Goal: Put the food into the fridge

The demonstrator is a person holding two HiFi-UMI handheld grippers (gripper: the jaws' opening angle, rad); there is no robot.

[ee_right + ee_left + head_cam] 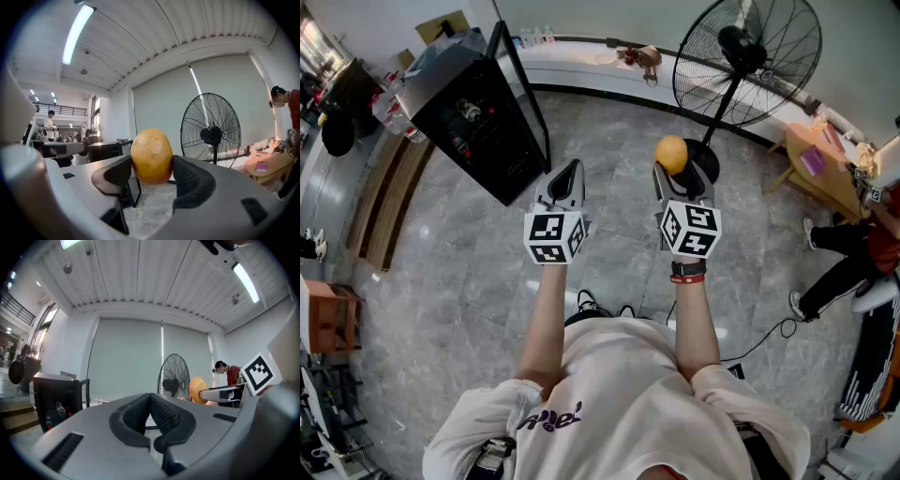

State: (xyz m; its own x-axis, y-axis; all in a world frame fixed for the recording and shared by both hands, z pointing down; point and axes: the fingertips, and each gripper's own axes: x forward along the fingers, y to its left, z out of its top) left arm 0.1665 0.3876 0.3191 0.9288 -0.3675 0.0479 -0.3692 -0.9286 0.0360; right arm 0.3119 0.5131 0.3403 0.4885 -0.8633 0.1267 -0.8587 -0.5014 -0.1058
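Marble floor (pixel 469 281); shirt print (pixel 551 419) illegible; right claw (pixel 152 174): potato (pixel 151 156).

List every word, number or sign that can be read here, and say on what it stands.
None reads clearly.
Dark script on the white shirt: creased, illegible.
Round sticker on the fan: too small.
On the marker cubes: square patterns only, no letters.
On the yellow food item: no label.
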